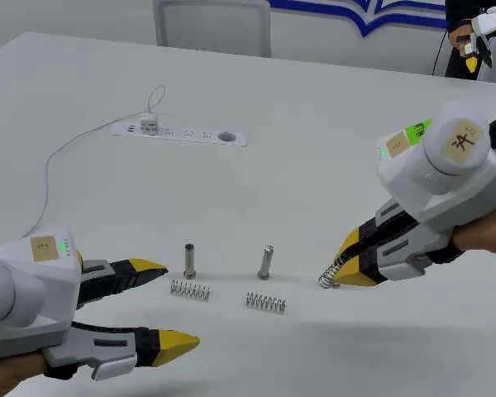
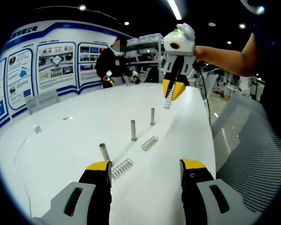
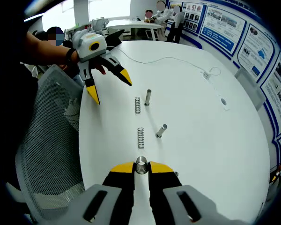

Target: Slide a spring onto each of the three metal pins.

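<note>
Two metal pins stand upright on the white table (image 1: 314, 165): one (image 1: 189, 260) on the left, one (image 1: 265, 262) mid-table. A third pin (image 2: 152, 116) stands close under the right gripper's tip. Two loose springs (image 1: 189, 289) (image 1: 265, 302) lie in front of the pins. My right gripper (image 1: 341, 269) is shut on a third spring (image 1: 330, 274), which it holds tilted just above the table; its own view has that spring (image 3: 141, 165) between the yellow tips. My left gripper (image 1: 169, 303) is open and holds nothing, left of the nearest spring (image 2: 122, 167).
A white power strip (image 1: 182, 131) with a looping cable lies further back on the table. A grey chair (image 1: 212, 25) stands at the far edge. A person (image 1: 471, 33) is at the back right. A mesh chair (image 3: 51, 122) sits beside the table's near edge.
</note>
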A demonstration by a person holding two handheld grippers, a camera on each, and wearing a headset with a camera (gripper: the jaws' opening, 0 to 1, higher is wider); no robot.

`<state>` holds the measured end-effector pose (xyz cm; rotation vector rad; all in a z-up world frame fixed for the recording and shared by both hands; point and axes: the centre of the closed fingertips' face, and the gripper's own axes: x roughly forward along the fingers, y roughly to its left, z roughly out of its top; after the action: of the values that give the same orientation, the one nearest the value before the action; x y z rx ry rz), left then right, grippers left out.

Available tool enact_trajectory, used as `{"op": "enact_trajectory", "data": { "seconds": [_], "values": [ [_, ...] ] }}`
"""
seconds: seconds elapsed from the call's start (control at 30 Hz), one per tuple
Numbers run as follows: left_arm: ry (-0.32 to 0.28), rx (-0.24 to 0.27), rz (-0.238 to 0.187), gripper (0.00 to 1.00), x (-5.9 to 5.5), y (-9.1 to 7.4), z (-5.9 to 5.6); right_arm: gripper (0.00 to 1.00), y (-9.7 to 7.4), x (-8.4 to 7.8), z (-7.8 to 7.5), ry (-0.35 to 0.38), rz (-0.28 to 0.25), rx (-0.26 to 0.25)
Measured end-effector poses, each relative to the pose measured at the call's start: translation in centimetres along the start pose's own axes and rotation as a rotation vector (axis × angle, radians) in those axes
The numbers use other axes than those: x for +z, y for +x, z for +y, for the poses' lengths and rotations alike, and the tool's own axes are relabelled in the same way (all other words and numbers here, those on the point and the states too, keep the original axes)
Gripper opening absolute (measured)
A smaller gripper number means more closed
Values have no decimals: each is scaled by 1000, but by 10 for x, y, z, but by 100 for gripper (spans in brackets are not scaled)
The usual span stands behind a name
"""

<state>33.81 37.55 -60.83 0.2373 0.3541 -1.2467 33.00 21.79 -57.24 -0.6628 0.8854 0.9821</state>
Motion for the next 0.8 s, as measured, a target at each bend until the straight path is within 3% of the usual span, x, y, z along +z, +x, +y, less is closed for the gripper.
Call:
{"op": "enact_trajectory", "data": {
  "seconds": [0.33,0.53,0.8],
  "values": [
    [-15,21,4,62,-5,-4,4,12,-14,-13,-28,16,52,-56],
    [-17,27,4,62,-5,-6,5,12,-9,-22,-43,27,84,-80],
    [-17,32,11,62,-7,-7,5,12,0,-28,-53,52,104,-76]
  ]
}}
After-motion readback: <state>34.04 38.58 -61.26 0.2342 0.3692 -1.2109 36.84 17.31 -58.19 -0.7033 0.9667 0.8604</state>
